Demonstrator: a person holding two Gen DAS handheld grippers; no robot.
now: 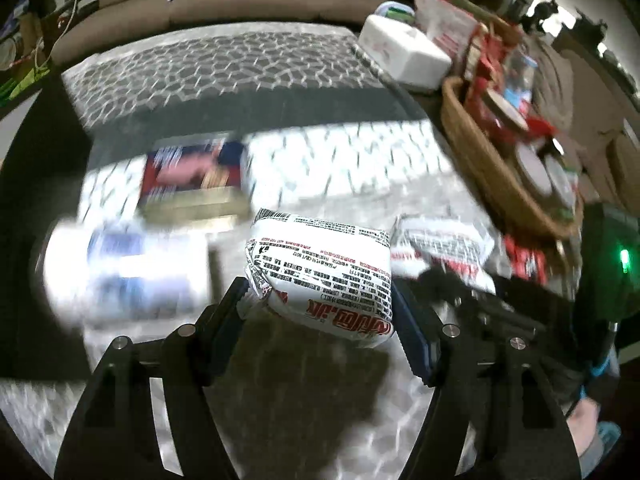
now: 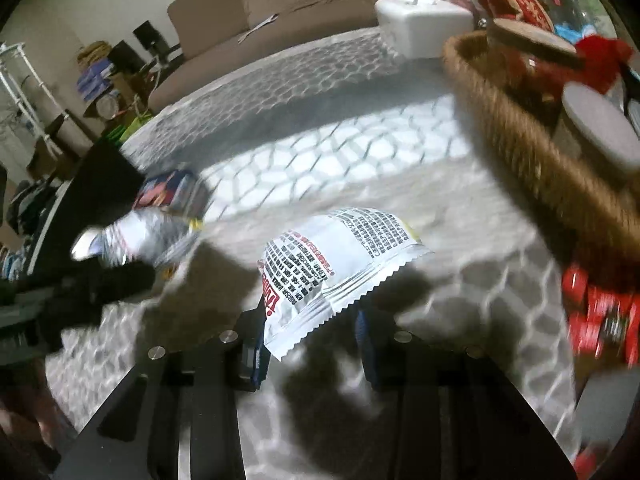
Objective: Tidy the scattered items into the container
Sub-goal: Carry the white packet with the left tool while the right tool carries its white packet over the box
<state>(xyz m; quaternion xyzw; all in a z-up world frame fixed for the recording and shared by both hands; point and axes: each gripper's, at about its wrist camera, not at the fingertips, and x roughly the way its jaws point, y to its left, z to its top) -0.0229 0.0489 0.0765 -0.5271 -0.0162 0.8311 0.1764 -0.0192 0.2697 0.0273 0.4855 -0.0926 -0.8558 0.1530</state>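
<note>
In the left wrist view my left gripper is shut on a puffy white snack packet with black and red print, held above the patterned cloth. My right gripper is shut on the lower edge of a similar white printed packet, which also hangs above the cloth. The wicker basket stands to the right of both grippers and holds jars and red packets. From the right wrist view the left gripper shows blurred at the left with its packet.
A red and blue box and a white and blue pack lie on the cloth at the left. Red packets lie by the basket's near side. A white tissue box stands behind the basket. A sofa runs along the far side.
</note>
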